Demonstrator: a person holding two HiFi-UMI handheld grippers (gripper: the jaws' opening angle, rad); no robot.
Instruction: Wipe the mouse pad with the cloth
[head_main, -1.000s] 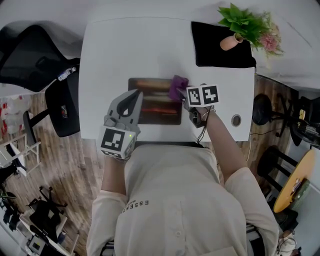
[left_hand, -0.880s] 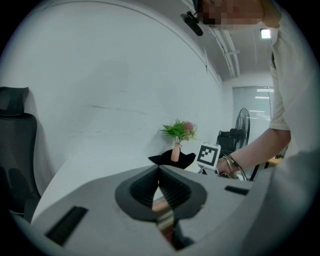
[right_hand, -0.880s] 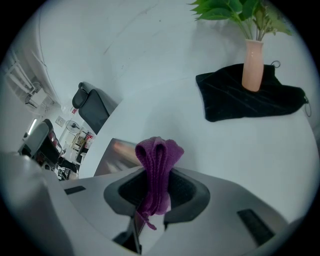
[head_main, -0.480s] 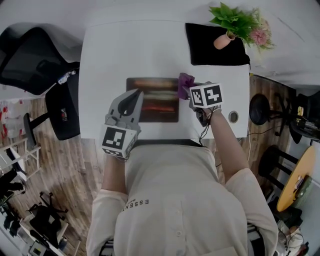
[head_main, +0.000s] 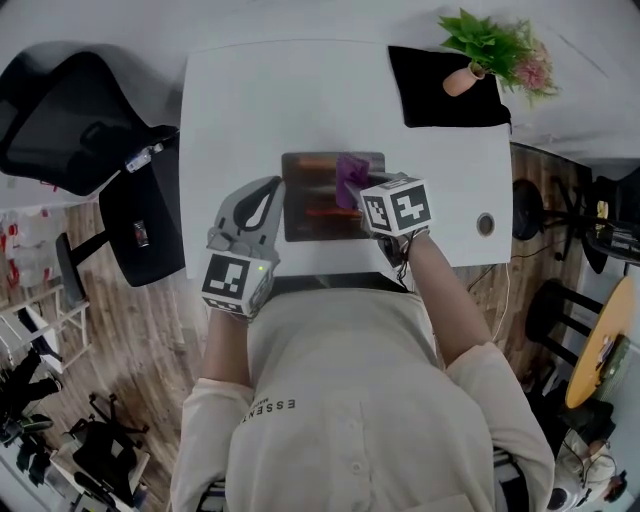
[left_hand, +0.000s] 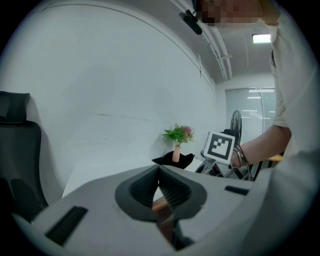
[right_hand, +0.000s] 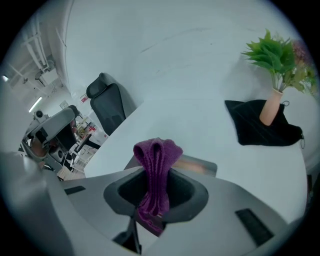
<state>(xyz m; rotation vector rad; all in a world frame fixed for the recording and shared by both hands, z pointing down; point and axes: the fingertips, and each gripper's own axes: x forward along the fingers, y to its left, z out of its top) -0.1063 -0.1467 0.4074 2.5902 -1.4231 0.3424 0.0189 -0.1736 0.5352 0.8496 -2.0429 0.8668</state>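
The mouse pad (head_main: 315, 215) is dark with orange streaks and lies on the white table (head_main: 250, 100) near its front edge. My right gripper (head_main: 360, 195) is shut on a purple cloth (head_main: 349, 172), which rests on the pad's right half. In the right gripper view the cloth (right_hand: 156, 165) stands folded between the jaws of that gripper (right_hand: 156, 187), with the pad (right_hand: 199, 165) just beyond. My left gripper (head_main: 272, 192) sits at the pad's left edge. Its jaws (left_hand: 159, 172) meet at the tips, and a strip of pad (left_hand: 162, 207) shows below them.
A black cloth mat (head_main: 440, 95) lies at the table's back right with a potted plant in a pink vase (head_main: 462, 80) on it. A round cable hole (head_main: 486, 223) is near the right edge. A black office chair (head_main: 80, 110) stands left of the table.
My right gripper has carried the cloth left, from the pad's right edge onto its surface. The left gripper has stayed at the pad's left edge.
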